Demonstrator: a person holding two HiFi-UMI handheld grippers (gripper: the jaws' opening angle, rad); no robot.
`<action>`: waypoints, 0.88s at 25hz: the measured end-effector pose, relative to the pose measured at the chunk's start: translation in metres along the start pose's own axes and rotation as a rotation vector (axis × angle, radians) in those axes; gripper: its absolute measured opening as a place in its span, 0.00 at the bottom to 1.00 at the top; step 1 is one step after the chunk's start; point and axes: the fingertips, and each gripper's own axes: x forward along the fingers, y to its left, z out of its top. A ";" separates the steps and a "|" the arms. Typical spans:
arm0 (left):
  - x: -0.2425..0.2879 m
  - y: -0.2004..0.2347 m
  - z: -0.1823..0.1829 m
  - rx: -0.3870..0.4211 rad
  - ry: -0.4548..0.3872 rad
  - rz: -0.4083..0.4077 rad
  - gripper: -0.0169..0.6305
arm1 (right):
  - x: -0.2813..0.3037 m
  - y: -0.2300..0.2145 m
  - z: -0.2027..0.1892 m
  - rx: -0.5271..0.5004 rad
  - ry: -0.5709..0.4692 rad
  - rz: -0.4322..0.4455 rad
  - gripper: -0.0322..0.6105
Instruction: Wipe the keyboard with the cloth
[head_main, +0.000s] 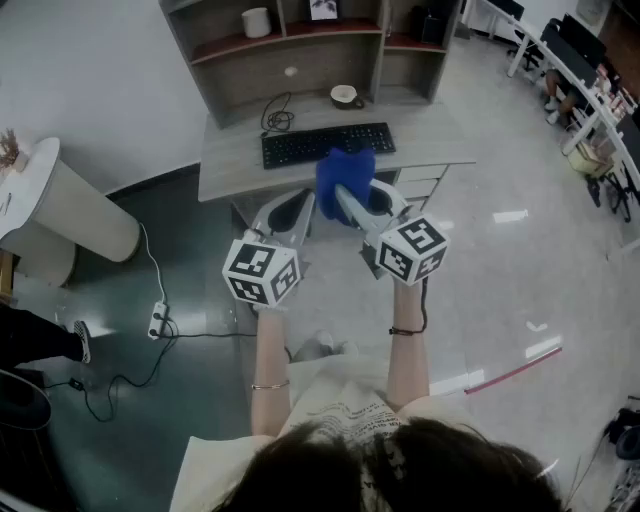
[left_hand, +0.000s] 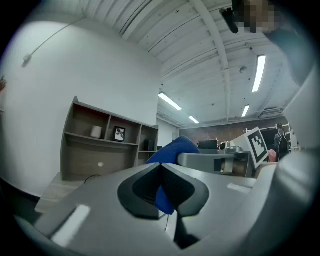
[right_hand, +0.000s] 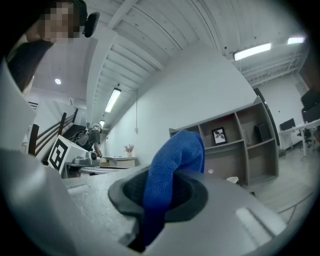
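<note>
A black keyboard lies on the grey desk. In front of the desk, short of its edge, I hold both grippers up side by side and tilted upward. A blue cloth bunches up between their tips. My right gripper is shut on the cloth, which runs between its dark pads and stands above them. My left gripper is also shut, and a blue wedge of cloth shows between its pads. The rest of the cloth rises behind them. The keyboard is hidden in both gripper views.
A cup on a saucer and a coiled black cable sit behind the keyboard, under a shelf unit. Drawers stand under the desk's right side. A power strip with cords lies on the floor at left, near a white round table.
</note>
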 end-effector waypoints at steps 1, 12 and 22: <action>0.000 -0.002 0.001 0.000 -0.002 -0.002 0.03 | -0.001 0.000 0.001 -0.001 -0.002 0.001 0.14; -0.001 -0.020 0.006 -0.009 -0.017 -0.011 0.03 | -0.018 0.002 0.008 -0.017 -0.001 -0.005 0.14; -0.004 -0.027 -0.010 -0.029 0.020 0.009 0.03 | -0.026 -0.006 -0.002 0.020 0.007 -0.035 0.14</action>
